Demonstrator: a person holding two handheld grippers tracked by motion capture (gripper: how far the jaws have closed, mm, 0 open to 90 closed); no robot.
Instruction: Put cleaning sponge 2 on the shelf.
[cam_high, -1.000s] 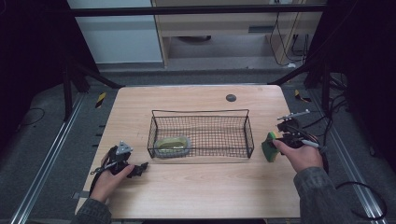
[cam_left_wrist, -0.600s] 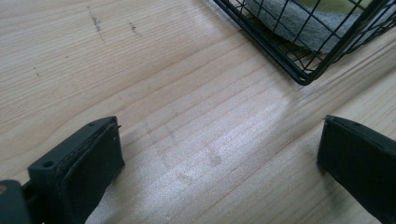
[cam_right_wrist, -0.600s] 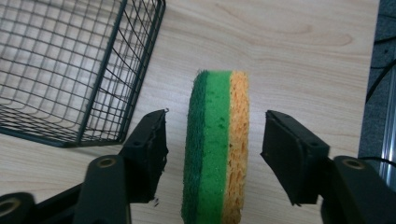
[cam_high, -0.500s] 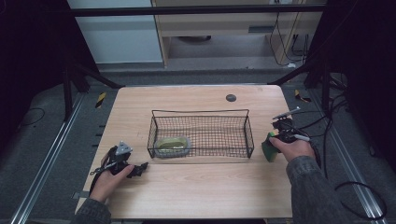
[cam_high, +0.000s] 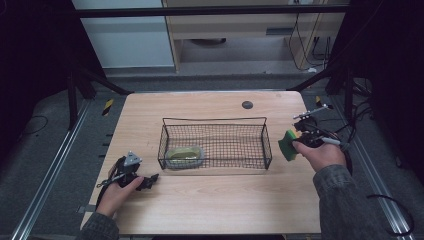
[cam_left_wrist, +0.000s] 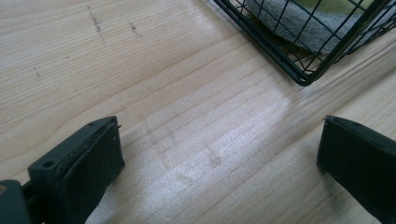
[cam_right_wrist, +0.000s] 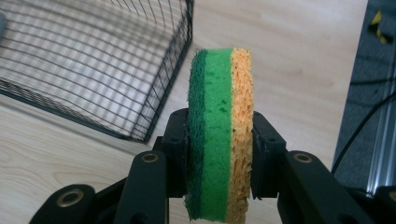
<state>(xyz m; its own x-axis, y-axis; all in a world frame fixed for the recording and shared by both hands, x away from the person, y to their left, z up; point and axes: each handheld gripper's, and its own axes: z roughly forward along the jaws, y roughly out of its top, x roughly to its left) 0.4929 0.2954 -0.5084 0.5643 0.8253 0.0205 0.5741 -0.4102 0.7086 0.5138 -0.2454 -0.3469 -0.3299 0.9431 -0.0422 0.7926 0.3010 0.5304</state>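
While one sponge (cam_high: 184, 154) already lies in the basket (cam_high: 215, 119), right gripper (cam_high: 296, 140) clamps a second sponge (cam_right_wrist: 219, 130) outside it, unplaced; left gripper (cam_high: 150, 178) idles, jaws apart, on worktop (cam_high: 210, 200).

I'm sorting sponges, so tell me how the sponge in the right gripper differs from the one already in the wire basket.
The held sponge is green and orange, stands on edge, and is clamped in the right gripper beside the wire basket. The basket sponge looks pale yellow-green over a grey pad and lies flat at the basket's left end. Both are layered scrub sponges.
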